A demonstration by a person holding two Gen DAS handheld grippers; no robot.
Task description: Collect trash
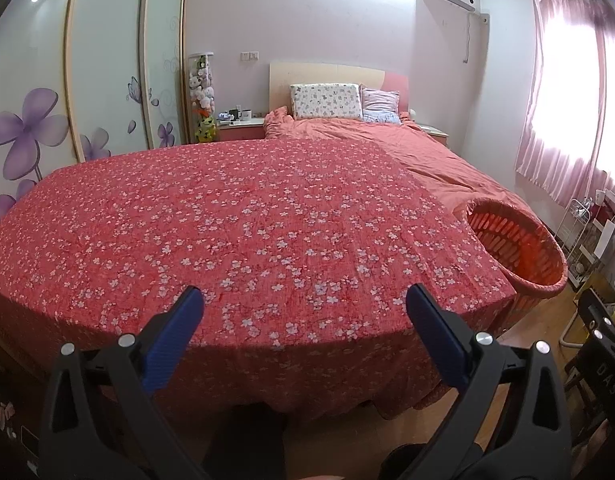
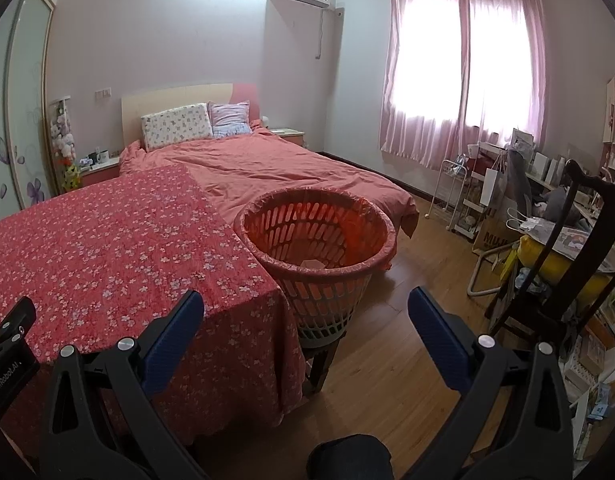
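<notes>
Orange basket (image 2: 315, 236) stands just off the corner of the floral-covered table (image 2: 107, 248), raised on a small stool (image 2: 321, 354), with one pale scrap (image 2: 311, 265) lying inside. Left gripper (image 1: 305, 306) hovers level over the table's near edge, fingers spread wide, holding nothing. Right gripper (image 2: 306, 306) hangs beside the basket, also wide apart and holding nothing.

Red cloth (image 1: 227, 220) speckled with small white flowers covers the surface. The basket (image 2: 319, 240) is orange, the bed (image 2: 267, 168) plain coral, the curtains (image 2: 463, 72) pink, and purple flowers mark the wardrobe (image 1: 27, 132). Gripper pads (image 1: 171, 344) are blue.
</notes>
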